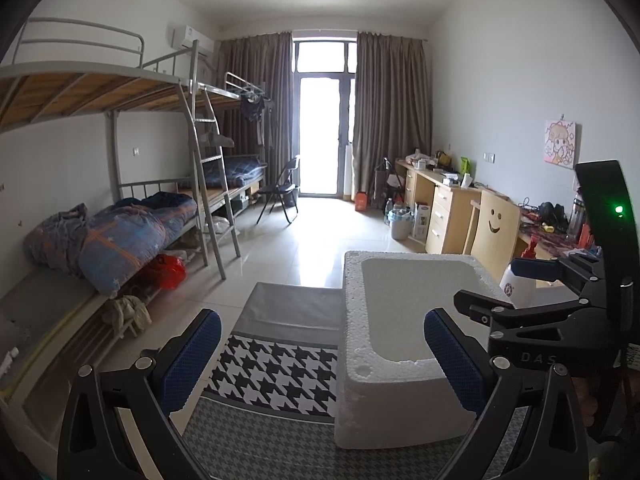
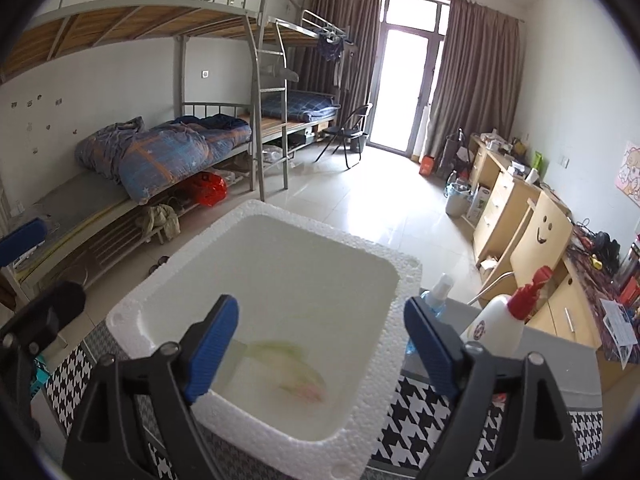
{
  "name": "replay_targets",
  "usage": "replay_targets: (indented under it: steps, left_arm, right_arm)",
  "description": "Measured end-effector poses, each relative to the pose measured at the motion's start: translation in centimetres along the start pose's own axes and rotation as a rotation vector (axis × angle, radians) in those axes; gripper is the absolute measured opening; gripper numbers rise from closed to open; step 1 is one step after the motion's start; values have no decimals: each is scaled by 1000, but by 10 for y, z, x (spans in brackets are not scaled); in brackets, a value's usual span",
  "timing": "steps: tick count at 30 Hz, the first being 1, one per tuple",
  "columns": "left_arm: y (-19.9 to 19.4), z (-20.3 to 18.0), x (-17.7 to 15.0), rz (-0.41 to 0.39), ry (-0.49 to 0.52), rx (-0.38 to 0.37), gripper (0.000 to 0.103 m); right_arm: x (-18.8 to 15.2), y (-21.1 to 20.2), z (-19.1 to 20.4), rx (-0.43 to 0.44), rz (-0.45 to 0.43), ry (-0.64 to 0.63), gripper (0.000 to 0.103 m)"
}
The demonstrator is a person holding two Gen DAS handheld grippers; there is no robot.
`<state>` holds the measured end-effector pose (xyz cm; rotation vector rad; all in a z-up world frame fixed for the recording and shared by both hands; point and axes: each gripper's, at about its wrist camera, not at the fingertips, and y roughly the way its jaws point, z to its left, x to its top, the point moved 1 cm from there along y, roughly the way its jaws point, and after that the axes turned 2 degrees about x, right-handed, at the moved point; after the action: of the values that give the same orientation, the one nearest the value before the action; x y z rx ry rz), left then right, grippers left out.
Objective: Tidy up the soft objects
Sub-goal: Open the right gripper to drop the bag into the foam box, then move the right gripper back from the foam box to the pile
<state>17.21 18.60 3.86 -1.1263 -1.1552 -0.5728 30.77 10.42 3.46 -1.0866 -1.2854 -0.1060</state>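
Soft object (image 2: 292, 372): a pale, blurred item with green and pink streaks, lying on the floor of the white foam box (image 2: 132, 320), toward the near wall; its kind cannot be told from the right wrist view, and it is hidden by the box wall in the left wrist view. From left to right: the bunk bed (image 1: 120, 80) with a rumpled blue quilt (image 1: 120, 240) lines the left wall; the left gripper (image 1: 322, 360) hovers low over the houndstooth cloth (image 1: 272, 372) covering the desk, its blue-padded fingers (image 1: 192, 356) spread wide with nothing between them, one finger in front of the cloth and the other in front of the box's near rim. It probably waits there for the next item to be sorted. The box stands on the cloth, open-topped, serving as the collecting bin. The right gripper (image 2: 320, 348) is tilted down over the box opening, its fingers (image 2: 212, 348) apart and touching nothing; the soft object lies below and between them, which suggests it has been dropped in, not that it is about to be lifted. Just right of the box stand a blue spray bottle (image 2: 436, 296) and a white bottle with a red nozzle (image 2: 500, 320), hard items likely left outside the sorting. Wooden drawers (image 2: 504, 196) line the right wall.
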Motion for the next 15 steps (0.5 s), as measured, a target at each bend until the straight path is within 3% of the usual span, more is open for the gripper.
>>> replay_targets:
  steps: [15]
  left_arm:
    - [-26, -16, -2, -21, 33, -25, 102]
  right_arm:
    - [-7, -45, -10, -11, -90, 30, 89]
